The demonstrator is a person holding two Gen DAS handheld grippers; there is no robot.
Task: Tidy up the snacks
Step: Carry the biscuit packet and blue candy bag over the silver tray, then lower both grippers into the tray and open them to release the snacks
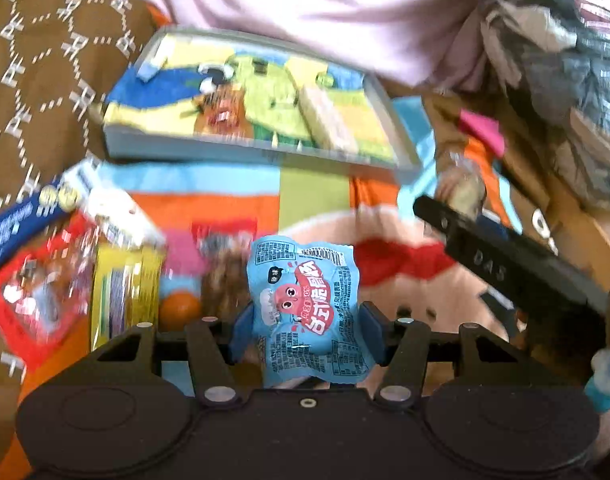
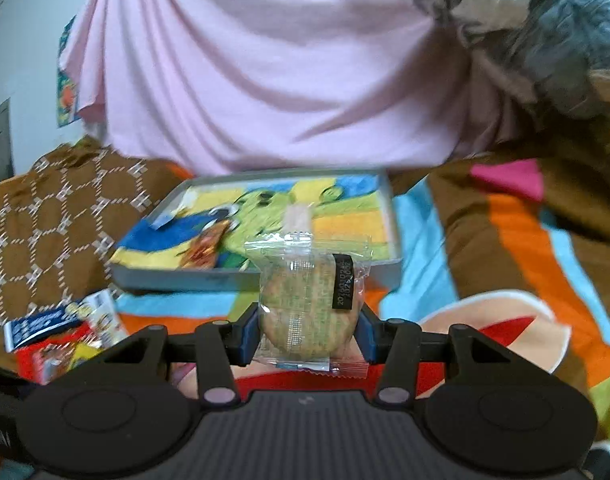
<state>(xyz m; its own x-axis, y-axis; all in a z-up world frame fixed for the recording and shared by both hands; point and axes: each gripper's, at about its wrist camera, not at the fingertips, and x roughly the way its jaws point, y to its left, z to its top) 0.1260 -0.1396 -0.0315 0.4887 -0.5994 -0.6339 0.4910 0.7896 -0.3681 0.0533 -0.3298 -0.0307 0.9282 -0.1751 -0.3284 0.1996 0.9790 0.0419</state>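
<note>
My left gripper [image 1: 305, 332] is shut on a light blue snack packet [image 1: 305, 300] with a red cartoon figure, held upright above the colourful blanket. My right gripper [image 2: 310, 330] is shut on a round biscuit in a clear wrapper [image 2: 309, 304], its blue pads [image 2: 249, 332] pressing both sides. Ahead of both lies a shallow grey tray [image 1: 261, 152] [image 2: 177, 278] lined with a cartoon cloth; a small pale wrapped snack [image 1: 329, 120] [image 2: 297, 218] and a small blue-white packet [image 1: 151, 68] lie in it. The right gripper's black body [image 1: 505, 264] crosses the left wrist view's right side.
A heap of snack packets lies left: a red one [image 1: 37, 288], a yellow one [image 1: 121, 284], a blue-white box [image 1: 29, 216] [image 2: 53, 324]. A small orange ball [image 1: 180, 308] sits by them. Brown patterned fabric [image 1: 45, 80] is left, pink cloth [image 2: 265, 72] behind, a grey plastic bag [image 2: 545, 32] right.
</note>
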